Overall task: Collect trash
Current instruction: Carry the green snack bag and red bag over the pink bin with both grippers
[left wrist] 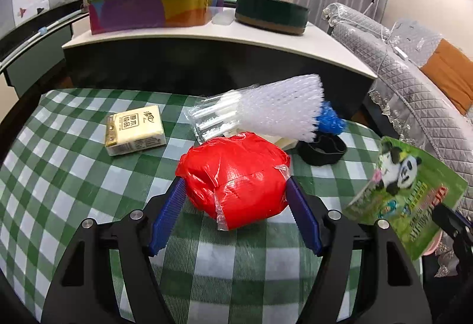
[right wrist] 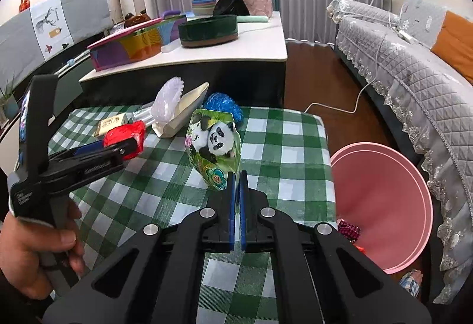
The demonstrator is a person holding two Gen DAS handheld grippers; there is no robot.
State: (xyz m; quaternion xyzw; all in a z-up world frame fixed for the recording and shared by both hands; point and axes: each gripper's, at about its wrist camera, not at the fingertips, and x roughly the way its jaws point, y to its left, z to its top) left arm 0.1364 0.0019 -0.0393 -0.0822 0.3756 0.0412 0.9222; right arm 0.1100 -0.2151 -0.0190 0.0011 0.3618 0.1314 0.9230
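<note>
Clamping red bundle (left wrist: 235, 179) in left gripper (left wrist: 235, 190), right gripper (right wrist: 235, 176) pinching panda pouch (right wrist: 214, 143)

Glossy crinkled plastic wraps the red bundle (left wrist: 236, 179); checked tablecloth (left wrist: 74, 185) seemingly matt cloth.

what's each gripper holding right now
left gripper: closed on the red bundle
right gripper: shut on the panda pouch

Red bundle (left wrist: 236, 176); green-white checked cloth (left wrist: 74, 176); pink bin (right wrist: 384, 205).
</note>
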